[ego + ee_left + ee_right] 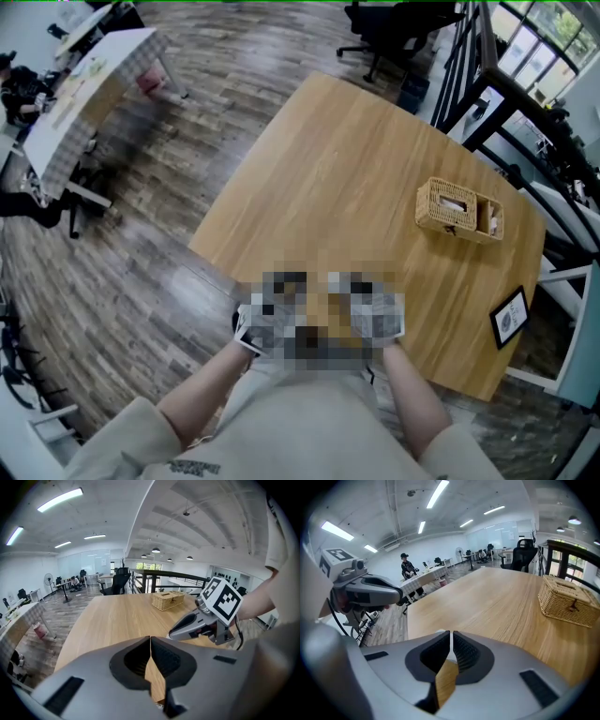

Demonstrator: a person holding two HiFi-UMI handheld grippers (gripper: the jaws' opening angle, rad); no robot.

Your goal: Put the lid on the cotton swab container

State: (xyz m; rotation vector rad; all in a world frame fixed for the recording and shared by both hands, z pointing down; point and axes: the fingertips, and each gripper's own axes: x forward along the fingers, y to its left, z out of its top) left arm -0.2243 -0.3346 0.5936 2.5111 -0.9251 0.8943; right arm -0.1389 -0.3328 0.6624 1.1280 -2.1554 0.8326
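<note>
No cotton swab container or lid shows in any view. Both grippers hover side by side over the near edge of the wooden table [347,169], partly under mosaic patches in the head view. My left gripper [267,319] [150,641] has its jaws pressed together with nothing between them. My right gripper [375,314] [451,637] is likewise shut and empty. Each shows in the other's view: the right gripper [172,633] to the right, the left gripper [399,597] to the left. A small white patch [440,631] lies just past the right jaws; I cannot tell what it is.
A wicker basket [457,211] [168,599] [568,602] stands at the table's far right. A black picture frame [511,317] lies near the right edge. A black railing [487,84] runs behind the table. A long table [84,84], office chairs and a standing person [407,566] are off to the left.
</note>
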